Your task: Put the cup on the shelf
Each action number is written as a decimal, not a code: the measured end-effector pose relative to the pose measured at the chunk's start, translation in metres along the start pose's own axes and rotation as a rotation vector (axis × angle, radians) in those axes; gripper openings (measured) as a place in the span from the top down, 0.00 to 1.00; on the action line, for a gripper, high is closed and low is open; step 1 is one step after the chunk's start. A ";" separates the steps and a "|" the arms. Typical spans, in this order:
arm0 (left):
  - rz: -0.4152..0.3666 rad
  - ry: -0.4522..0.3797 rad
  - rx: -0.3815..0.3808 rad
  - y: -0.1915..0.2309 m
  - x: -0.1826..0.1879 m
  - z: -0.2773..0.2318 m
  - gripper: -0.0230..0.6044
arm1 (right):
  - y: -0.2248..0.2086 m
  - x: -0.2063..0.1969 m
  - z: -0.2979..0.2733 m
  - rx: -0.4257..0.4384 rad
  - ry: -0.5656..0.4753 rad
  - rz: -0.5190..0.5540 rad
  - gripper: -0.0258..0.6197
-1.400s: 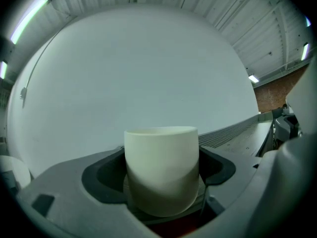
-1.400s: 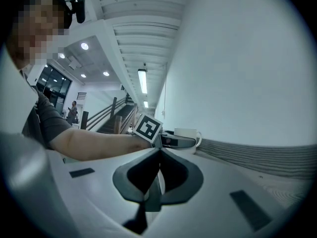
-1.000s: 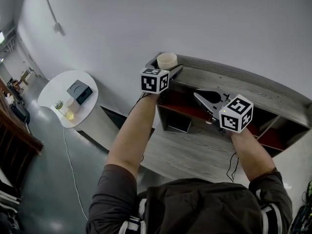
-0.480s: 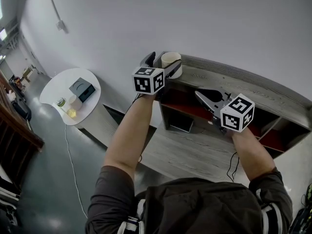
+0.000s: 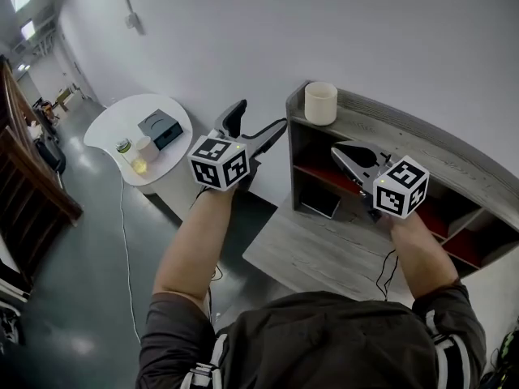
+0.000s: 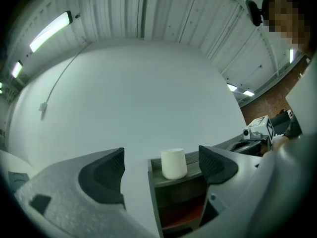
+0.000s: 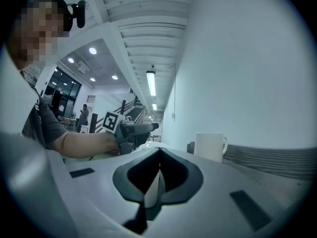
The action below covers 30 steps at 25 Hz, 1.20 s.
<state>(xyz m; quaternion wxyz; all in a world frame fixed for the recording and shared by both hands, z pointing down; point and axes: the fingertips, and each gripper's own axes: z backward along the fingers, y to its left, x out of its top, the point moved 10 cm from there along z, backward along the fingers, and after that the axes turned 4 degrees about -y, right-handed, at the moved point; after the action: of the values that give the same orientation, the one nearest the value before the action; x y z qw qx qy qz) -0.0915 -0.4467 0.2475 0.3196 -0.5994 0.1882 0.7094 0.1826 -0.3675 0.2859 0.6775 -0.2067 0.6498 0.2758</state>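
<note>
The cream cup point(image 5: 320, 102) stands upright on the left end of the grey wooden shelf's top point(image 5: 422, 140). My left gripper point(image 5: 255, 128) hangs left of the shelf, clear of the cup, open with nothing between its jaws. In the left gripper view the cup point(image 6: 174, 163) shows ahead between the wide-apart fingertips point(image 6: 106, 175), well beyond them. My right gripper point(image 5: 349, 154) is shut and empty in front of the shelf's upper compartment. The right gripper view shows the cup point(image 7: 209, 146) with its handle to the right, beyond the closed jaws of that gripper point(image 7: 159, 155).
The shelf has red-lined compartments point(image 5: 320, 177) and stands on a grey wooden platform point(image 5: 324, 254). A round white table point(image 5: 113, 128) at the left carries a grey box point(image 5: 159, 128) and a small jar point(image 5: 138, 164). A cable runs over the floor; a dark railing point(image 5: 32, 201) lies far left.
My left gripper has let go of the cup and drawn back to the left, away from the shelf. The cup stays on the shelf top. The right gripper has barely moved.
</note>
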 end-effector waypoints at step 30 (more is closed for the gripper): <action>0.209 0.001 0.258 -0.068 -0.131 0.312 0.78 | 0.122 -0.154 -0.077 0.247 0.093 -0.095 0.97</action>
<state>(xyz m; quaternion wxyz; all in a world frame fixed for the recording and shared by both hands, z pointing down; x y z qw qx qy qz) -0.2633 -0.2245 0.4484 0.3183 -0.5310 0.3393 0.7083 0.0452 -0.3397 0.4437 0.6789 -0.1649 0.6992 0.1516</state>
